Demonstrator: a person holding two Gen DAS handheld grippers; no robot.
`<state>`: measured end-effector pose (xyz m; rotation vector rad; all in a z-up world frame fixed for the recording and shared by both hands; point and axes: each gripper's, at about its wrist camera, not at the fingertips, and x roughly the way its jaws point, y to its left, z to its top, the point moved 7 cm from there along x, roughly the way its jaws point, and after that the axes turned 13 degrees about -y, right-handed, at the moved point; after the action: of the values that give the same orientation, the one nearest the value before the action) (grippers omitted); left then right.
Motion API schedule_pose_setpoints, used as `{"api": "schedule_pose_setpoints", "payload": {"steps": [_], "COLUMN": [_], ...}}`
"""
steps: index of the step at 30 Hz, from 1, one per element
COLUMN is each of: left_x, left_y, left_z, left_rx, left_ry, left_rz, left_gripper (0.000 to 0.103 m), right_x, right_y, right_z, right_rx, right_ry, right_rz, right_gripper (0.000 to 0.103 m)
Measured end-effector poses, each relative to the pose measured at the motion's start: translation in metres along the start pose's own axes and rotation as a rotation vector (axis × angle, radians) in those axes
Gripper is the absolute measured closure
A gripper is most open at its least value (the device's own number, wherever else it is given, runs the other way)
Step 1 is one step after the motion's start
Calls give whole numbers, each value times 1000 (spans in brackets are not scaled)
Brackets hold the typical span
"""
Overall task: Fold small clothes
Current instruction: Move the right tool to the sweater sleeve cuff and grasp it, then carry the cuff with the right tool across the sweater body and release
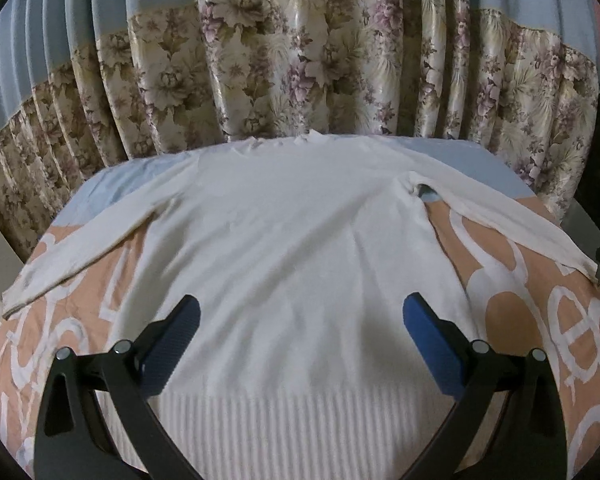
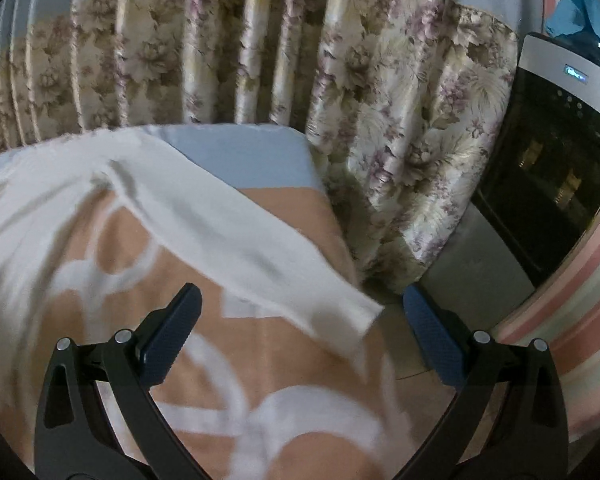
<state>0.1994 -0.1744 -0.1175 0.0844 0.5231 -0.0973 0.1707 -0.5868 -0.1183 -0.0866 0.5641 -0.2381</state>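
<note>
A cream long-sleeved sweater point(image 1: 292, 232) lies flat on the table, both sleeves spread out and its ribbed hem nearest me. My left gripper point(image 1: 302, 316) hovers open above the lower body of the sweater, holding nothing. In the right wrist view the sweater's right sleeve point(image 2: 236, 236) runs diagonally to its cuff point(image 2: 352, 320) at the table's right edge. My right gripper point(image 2: 302, 312) stands open just in front of that cuff, fingers apart on either side, with nothing in it.
The table wears an orange cloth with white lettering point(image 1: 540, 320) over a light blue sheet point(image 2: 240, 156). A floral curtain point(image 1: 300, 72) hangs close behind. A black appliance with a glass door point(image 2: 556, 184) stands at the right, beside striped pink fabric point(image 2: 572, 320).
</note>
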Motion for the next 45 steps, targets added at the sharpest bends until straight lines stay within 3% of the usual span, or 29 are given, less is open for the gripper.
{"api": "schedule_pose_setpoints", "payload": {"steps": [7,21,25,26,32,38,45], "left_x": [16,59,62,63,63,63,64], "left_y": [-13,25,28,29,29,29,41], "left_z": [4,27,26,26,20,20,24], "left_rx": [13,0,2,1,2,2,-7], "left_ry": [0,-14,-11,-9,-4,-7,-11], "left_rz": [-2,63,63,62,54,53,63], "left_gripper": [2,2,2,2,2,2,2], "right_x": [25,65,66,65,54,41,38], "right_y": [-17,-30,-26,-24,-19,-8,20], "right_z": [-13,-41,-39,-37,-26,-13,4], "right_rx": [90,173,192,179,189,209,240], "right_ry": [63,211,208,201,165,131,120], "right_rz": [-6,-13,13,7,-21,18,83], "right_gripper": [3,14,32,41,69,81,84]}}
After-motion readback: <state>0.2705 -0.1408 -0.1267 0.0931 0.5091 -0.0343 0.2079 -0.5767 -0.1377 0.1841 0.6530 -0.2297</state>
